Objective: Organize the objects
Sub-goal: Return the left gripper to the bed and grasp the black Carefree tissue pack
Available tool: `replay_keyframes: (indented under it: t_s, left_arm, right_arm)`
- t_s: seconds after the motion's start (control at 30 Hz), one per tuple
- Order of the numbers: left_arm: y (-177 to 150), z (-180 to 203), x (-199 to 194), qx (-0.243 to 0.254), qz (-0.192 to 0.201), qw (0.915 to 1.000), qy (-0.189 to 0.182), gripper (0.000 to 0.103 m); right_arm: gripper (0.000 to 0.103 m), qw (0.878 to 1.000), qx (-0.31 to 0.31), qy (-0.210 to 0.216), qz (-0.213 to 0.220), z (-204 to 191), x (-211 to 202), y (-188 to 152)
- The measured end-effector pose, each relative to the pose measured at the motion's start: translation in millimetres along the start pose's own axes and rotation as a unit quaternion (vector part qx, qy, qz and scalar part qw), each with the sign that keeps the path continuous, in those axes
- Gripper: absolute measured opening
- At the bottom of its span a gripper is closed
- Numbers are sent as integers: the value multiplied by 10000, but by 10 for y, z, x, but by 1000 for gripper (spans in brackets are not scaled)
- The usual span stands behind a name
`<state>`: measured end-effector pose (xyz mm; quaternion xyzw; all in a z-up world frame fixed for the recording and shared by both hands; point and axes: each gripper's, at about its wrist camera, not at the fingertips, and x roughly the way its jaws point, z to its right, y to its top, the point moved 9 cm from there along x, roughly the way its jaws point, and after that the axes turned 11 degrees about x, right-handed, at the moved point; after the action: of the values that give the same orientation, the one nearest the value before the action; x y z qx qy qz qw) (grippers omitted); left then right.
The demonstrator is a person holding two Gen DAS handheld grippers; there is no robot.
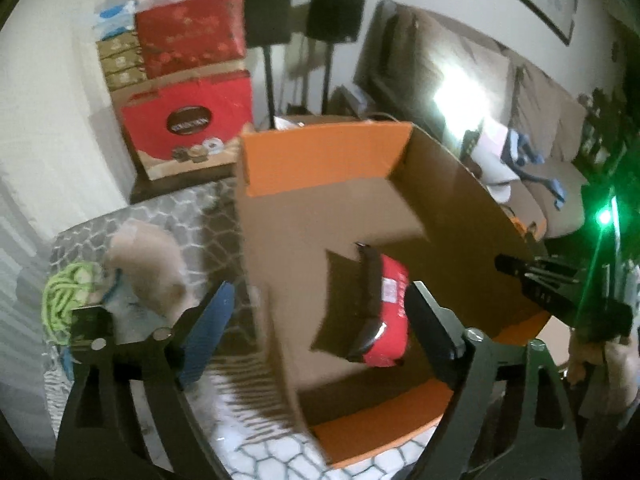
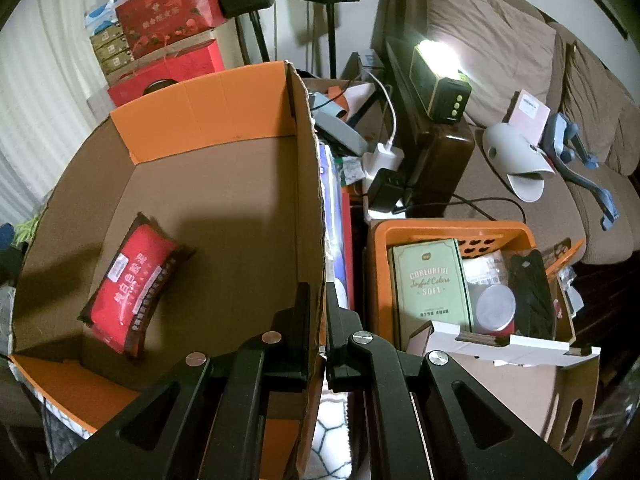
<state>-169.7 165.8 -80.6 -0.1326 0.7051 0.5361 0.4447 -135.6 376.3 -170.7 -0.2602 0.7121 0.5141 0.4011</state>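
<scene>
Red packet (image 2: 130, 286) lies flat on the floor of our open cardboard box (image 2: 224, 184), toward its left side. Our right gripper (image 2: 318, 322) is clamped on the box's right wall, one finger on each side. Our left gripper (image 1: 320, 324) hangs spread wide over the box, apparently empty, though that view is blurred.
</scene>
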Motion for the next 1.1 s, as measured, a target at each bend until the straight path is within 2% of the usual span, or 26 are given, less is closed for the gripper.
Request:
replay_keyframes:
  t_s: [0.33,0.6,0.77,1.1]
  left_arm:
    - [-128,-643,-274,-317,77,9982,495,91]
    - [-351,-1124,-436,-429,58,9949,907,91]
    - [-562,-1458,-442,-666,-135,9925,1014,91]
    - [-933,-1851,-305,-989,-519,9867,1184,91]
  right_arm:
    - [4,10000,5,-6,-1,0,3,-6]
    - [4,10000,5,-10,-2,-1,3,-5]
    - [5,10000,10,-9,-2,14,4,-15]
    - [5,10000,4,-17,-6,4,4,-13]
